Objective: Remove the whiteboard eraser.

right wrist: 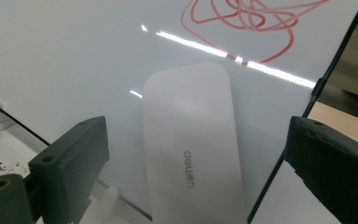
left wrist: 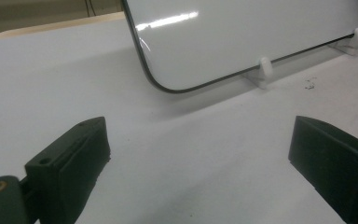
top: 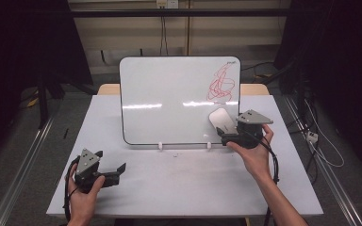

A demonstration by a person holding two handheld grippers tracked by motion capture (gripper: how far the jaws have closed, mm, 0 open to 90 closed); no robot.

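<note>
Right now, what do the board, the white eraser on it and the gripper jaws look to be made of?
The whiteboard: glossy coated surface, going by the light streaks, with a thin dark rim. The eraser: matte white, likely plastic, with a printed logo. The left gripper and right gripper jaws: dull black blocks, plastic or rubber; I cannot tell which.

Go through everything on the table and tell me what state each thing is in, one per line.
whiteboard: propped upright on white clips, red scribble at its upper right corner, rest clean.
eraser: white, flat against the board below the scribble.
left gripper: open, holding nothing, low over the table.
right gripper: jaws open either side of the eraser, not clamped on it.
</note>
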